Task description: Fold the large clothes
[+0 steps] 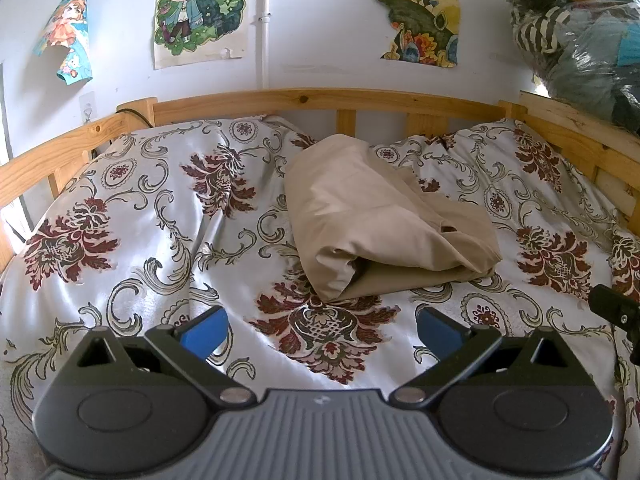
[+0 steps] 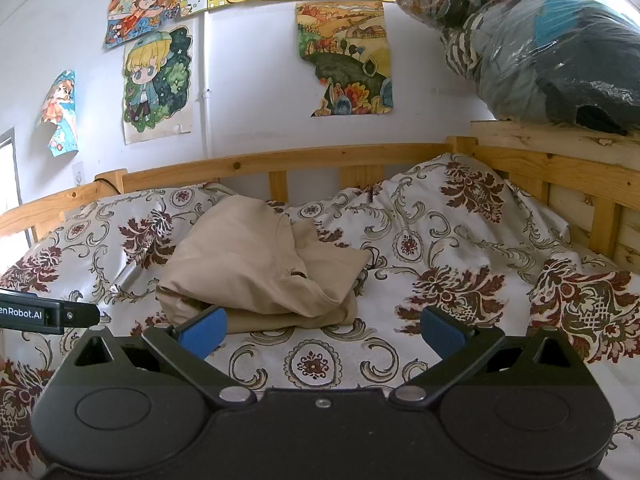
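Observation:
A beige garment [image 1: 380, 224] lies folded into a thick bundle in the middle of the bed, its rolled edge facing me. The right wrist view shows the same beige garment [image 2: 260, 268] left of centre. My left gripper [image 1: 322, 334] is open, its blue pads [image 1: 206, 330] wide apart, hovering over the bedspread short of the bundle. My right gripper [image 2: 324, 334] is also open and holds nothing; its left blue pad [image 2: 206, 332] overlaps the bundle's near edge in the picture. Whether it touches the cloth I cannot tell.
A shiny white bedspread [image 1: 132, 248] with dark red flowers covers the bed. A wooden rail [image 1: 320, 98] runs along the far side and both ends. A clear bag of clothes [image 2: 540, 48] sits on the right rail. Posters [image 2: 344, 60] hang on the wall. The other gripper's body [image 2: 44, 314] shows at left.

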The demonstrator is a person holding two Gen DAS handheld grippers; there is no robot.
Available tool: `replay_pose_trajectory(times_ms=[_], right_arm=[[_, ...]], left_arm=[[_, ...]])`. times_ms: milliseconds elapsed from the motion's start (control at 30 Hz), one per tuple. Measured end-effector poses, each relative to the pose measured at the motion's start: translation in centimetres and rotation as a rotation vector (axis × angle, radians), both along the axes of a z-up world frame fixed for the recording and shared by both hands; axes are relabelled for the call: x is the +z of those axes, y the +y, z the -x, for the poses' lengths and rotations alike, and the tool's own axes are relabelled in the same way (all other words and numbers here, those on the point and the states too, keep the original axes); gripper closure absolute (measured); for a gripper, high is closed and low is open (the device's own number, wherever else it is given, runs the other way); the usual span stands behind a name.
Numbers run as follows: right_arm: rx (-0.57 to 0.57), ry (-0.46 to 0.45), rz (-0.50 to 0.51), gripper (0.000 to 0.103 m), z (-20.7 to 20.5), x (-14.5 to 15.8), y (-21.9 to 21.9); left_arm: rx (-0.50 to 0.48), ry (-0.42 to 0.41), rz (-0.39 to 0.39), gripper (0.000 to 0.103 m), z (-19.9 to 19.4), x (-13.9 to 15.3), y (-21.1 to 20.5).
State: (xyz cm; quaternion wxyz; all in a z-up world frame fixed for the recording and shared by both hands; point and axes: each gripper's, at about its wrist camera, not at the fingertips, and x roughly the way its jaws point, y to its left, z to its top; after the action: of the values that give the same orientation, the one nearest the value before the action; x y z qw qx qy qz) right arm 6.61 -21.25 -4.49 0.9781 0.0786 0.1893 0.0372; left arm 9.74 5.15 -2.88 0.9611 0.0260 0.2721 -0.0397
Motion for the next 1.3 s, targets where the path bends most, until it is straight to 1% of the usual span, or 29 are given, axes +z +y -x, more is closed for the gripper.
replay_pose_trajectory(times_ms=[667, 800, 1033, 1167, 1300], right_arm=[[0.000, 0.001, -0.001, 0.001, -0.01, 0.06, -0.05], [0.003, 0.002, 0.000, 0.001, -0.02, 0.02, -0.04], [0.006, 0.004, 0.000, 0.001, -0.03, -0.19, 0.03], [0.009, 0.007, 0.000, 0.001, -0.03, -0.19, 0.09], [0.010, 0.008, 0.000, 0.001, -0.05, -0.32, 0.10]], left_arm=[[-0.002, 0.001, -0.003, 0.001, 0.03, -0.10, 0.13], [-0.015, 0.004, 0.012, 0.001, 0.03, 0.04, 0.13], [-0.024, 0.005, 0.016, 0.001, 0.06, 0.07, 0.24], [-0.029, -0.019, -0.005, 0.001, 0.34, 0.16, 0.02], [-0.049, -0.006, -0.025, 0.001, 0.28, 0.09, -0.14]])
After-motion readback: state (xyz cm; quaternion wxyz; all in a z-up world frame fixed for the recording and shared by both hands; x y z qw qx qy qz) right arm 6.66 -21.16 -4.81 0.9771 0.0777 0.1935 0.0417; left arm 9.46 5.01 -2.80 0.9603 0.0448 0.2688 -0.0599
